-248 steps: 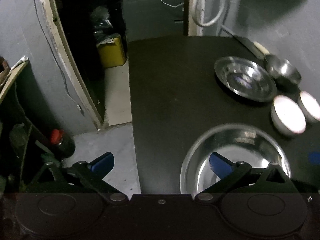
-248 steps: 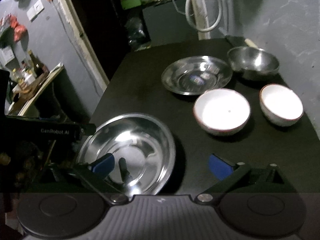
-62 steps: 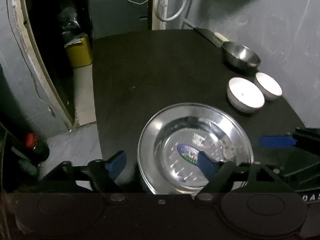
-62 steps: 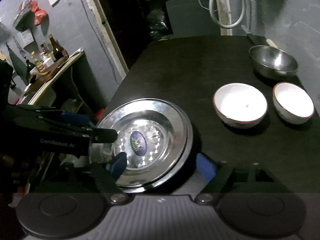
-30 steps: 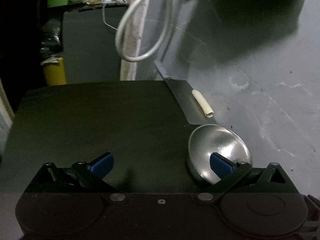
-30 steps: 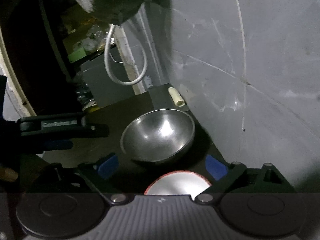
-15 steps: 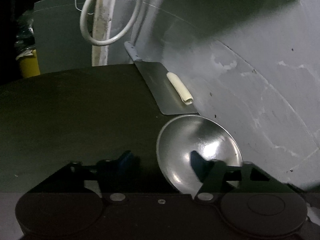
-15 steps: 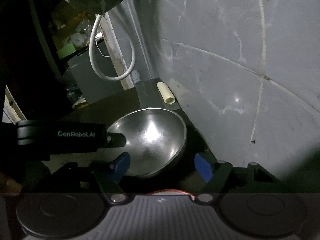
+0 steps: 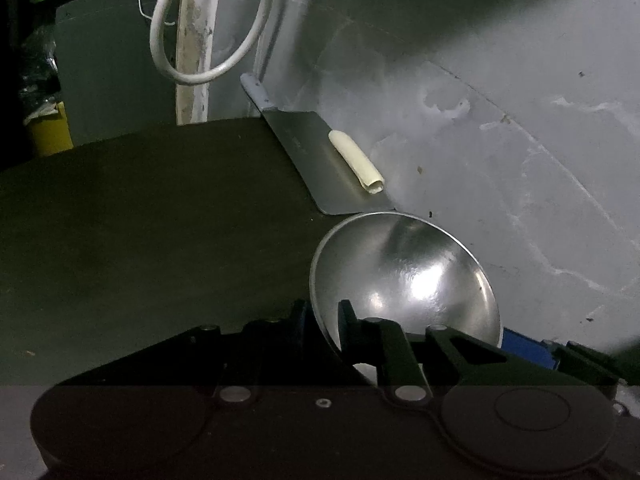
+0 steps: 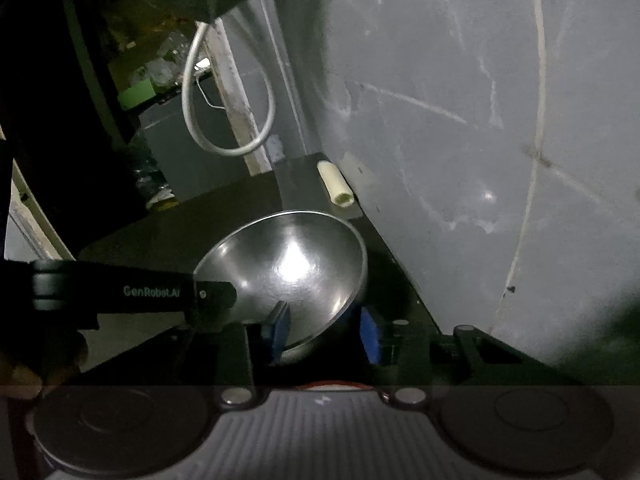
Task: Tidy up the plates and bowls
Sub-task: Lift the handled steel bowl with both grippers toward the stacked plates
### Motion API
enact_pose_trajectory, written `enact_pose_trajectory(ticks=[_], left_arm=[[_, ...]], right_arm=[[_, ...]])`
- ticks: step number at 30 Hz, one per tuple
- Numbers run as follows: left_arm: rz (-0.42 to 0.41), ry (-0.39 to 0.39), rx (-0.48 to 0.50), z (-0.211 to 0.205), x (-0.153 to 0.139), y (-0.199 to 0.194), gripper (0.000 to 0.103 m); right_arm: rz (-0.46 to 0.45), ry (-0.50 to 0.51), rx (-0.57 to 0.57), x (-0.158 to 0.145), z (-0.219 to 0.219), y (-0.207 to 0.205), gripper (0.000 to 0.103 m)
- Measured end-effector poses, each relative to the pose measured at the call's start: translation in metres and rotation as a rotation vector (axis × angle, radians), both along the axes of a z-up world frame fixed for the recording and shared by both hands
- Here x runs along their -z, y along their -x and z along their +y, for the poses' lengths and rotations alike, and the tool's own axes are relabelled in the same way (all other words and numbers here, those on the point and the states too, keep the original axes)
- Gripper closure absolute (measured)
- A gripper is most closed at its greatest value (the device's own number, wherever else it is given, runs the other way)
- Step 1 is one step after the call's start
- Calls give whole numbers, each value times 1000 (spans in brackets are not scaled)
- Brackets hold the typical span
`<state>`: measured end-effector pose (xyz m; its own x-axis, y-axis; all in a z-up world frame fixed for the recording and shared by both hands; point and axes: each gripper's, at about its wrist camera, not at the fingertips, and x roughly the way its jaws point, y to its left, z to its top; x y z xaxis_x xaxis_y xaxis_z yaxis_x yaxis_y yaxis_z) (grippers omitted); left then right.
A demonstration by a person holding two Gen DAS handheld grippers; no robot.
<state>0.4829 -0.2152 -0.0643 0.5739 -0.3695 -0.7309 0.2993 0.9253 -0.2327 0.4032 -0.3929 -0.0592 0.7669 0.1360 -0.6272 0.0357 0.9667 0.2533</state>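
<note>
A deep steel bowl sits tilted at the far right of the black table, close to the grey wall. My left gripper is shut on its near left rim, one finger inside, one outside. In the right wrist view the same steel bowl is gripped at its near rim by my right gripper, blue pads on either side of the rim. The left gripper's body shows at the bowl's left edge. A red-rimmed white bowl's edge peeks out just below the right gripper.
A cleaver with a cream paper roll on its blade lies behind the bowl against the wall. A white hose loop hangs at the back. A yellow container stands beyond the table's far left edge.
Both grippers have closed from half open onto the steel bowl's rim, left on its left side, right on its near edge. The bowl now tilts.
</note>
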Motion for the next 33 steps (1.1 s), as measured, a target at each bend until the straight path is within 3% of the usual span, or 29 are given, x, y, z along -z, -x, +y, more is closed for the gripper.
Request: enact_pose_trajectory(ticks=[7, 15, 23, 33], left_arm=[[-74, 36, -11, 18, -23, 26, 86], [-100, 80, -25, 47, -44, 77, 86], [-77, 79, 22, 62, -55, 137, 86], [9, 40, 126, 64, -44, 188, 85]], right_arm=[[-65, -21, -25, -21, 7, 21, 63], [-105, -44, -102, -43, 19, 69, 63], [-67, -72, -129, -54, 26, 133, 62], [18, -103, -117, -48, 29, 199, 63]])
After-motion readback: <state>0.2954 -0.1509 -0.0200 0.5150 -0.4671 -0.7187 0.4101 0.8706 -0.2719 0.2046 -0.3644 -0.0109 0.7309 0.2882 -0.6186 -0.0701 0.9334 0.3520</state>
